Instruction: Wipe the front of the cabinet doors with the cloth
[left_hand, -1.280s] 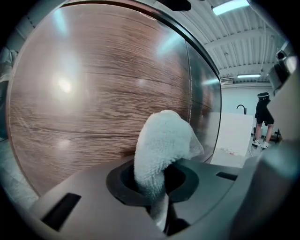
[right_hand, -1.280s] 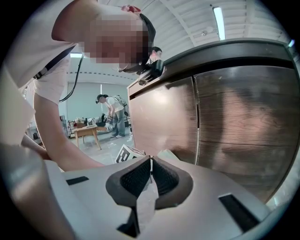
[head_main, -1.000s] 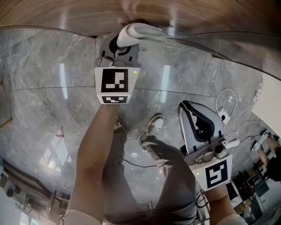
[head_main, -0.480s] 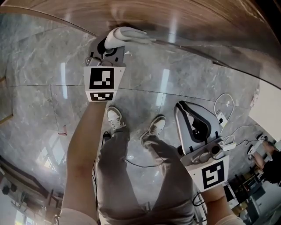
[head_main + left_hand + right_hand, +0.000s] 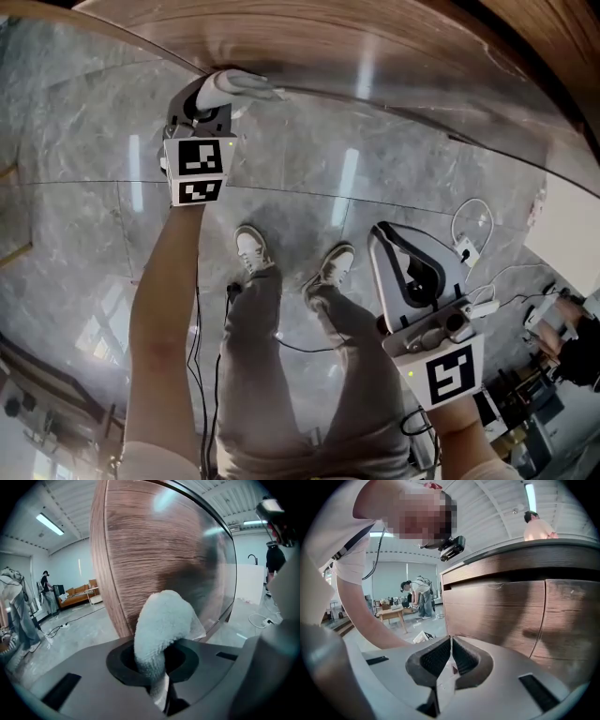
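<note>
- The white fluffy cloth [image 5: 161, 625] is pinched between the jaws of the left gripper [image 5: 208, 98] – the jaws are closed tight on its lower end.
- The cloth's top is bent over and held against the brown wooden cabinet door [image 5: 159, 541], near the door's low edge.
- The right gripper [image 5: 450, 656] is held well apart from the door, beside the person's legs – its jaws are pressed together.
- Two light shoes [image 5: 251, 248] are seen on the grey shiny floor [image 5: 75, 187] below.
</note>
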`<state>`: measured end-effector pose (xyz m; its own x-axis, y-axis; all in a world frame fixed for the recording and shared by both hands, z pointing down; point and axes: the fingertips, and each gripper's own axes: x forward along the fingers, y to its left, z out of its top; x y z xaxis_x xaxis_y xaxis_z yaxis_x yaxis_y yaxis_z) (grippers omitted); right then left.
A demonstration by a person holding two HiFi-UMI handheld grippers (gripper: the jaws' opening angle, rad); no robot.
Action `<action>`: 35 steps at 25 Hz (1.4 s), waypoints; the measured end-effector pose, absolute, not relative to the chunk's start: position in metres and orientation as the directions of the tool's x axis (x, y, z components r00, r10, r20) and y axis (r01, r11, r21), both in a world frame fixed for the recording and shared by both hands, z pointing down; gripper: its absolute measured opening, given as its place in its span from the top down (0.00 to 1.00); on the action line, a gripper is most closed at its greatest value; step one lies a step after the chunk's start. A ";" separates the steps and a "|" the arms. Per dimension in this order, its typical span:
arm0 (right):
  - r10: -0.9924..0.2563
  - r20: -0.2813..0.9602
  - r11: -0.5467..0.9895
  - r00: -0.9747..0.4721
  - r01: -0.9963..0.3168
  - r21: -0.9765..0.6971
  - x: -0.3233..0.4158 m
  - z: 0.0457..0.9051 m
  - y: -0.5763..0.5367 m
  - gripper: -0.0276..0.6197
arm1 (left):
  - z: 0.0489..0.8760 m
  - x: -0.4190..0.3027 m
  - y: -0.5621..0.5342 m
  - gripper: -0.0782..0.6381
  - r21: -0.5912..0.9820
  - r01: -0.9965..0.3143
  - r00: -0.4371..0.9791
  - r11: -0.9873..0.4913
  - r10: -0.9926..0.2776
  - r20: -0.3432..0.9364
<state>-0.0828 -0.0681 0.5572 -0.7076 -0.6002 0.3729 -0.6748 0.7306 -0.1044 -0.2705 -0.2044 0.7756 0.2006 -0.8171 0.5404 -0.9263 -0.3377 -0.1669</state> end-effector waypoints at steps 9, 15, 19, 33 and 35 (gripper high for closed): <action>-0.595 0.363 0.723 -0.717 -0.675 -0.149 -0.097 0.522 -0.062 0.89 | 0.755 -0.324 -0.191 0.81 -0.227 -0.936 0.078 -0.268 -0.790 0.609; -0.589 0.358 0.725 -0.725 -0.669 -0.162 -0.084 0.465 -0.045 0.89 | 0.698 -0.313 -0.156 0.81 -0.184 -0.951 0.081 -0.249 -0.774 0.628; -0.615 0.357 0.702 -0.703 -0.694 -0.156 -0.056 0.409 -0.042 0.89 | 0.645 -0.276 -0.131 0.81 -0.121 -0.962 0.114 -0.243 -0.766 0.633; -0.716 0.266 0.636 -0.646 -0.760 -0.134 0.034 0.215 -0.004 0.89 | 0.412 -0.132 -0.088 0.81 0.098 -0.974 0.223 -0.204 -0.797 0.562; -0.724 0.247 0.636 -0.644 -0.762 -0.123 0.048 0.190 0.005 0.89 | 0.369 -0.110 -0.078 0.81 0.137 -0.970 0.241 -0.199 -0.804 0.544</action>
<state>0.0485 0.0051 0.1901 -0.6442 -0.7238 0.2473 -0.7618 0.6361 -0.1229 -0.1100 -0.0776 0.3692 0.2412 -0.8036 0.5442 -0.9705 -0.1986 0.1369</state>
